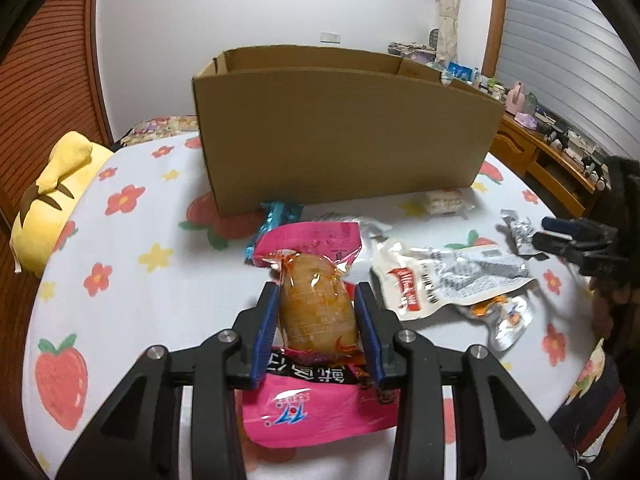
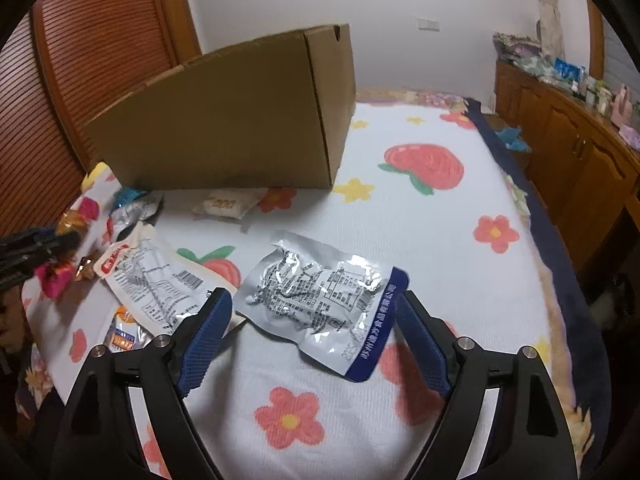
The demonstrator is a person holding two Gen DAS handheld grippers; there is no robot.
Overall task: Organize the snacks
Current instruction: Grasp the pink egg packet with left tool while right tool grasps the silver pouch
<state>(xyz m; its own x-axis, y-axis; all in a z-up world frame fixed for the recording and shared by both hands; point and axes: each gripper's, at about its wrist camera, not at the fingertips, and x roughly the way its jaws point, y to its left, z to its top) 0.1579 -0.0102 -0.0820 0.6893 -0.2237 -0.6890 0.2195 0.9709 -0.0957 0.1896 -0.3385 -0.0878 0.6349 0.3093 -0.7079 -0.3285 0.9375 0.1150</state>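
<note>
My left gripper [image 1: 317, 294] is shut on a clear orange packet with a brown snack [image 1: 316, 304] inside, held above a pink snack bag [image 1: 312, 408] on the bed. A brown cardboard box [image 1: 340, 136] stands open-topped beyond it. My right gripper [image 2: 314, 308] is open, its jaws on either side of a silver packet with a blue edge [image 2: 320, 304] lying on the bed sheet. The right gripper also shows at the right edge of the left wrist view [image 1: 560, 236]. The box shows in the right wrist view [image 2: 224, 128] at the upper left.
A white packet with a red label [image 1: 440, 280], a blue wrapper [image 1: 276, 216] and a small white packet [image 1: 444, 200] lie near the box. A yellow plush toy [image 1: 52, 192] sits at the left. A wooden cabinet [image 2: 568, 152] with clutter stands at the right. The flowered sheet [image 2: 440, 208] covers the bed.
</note>
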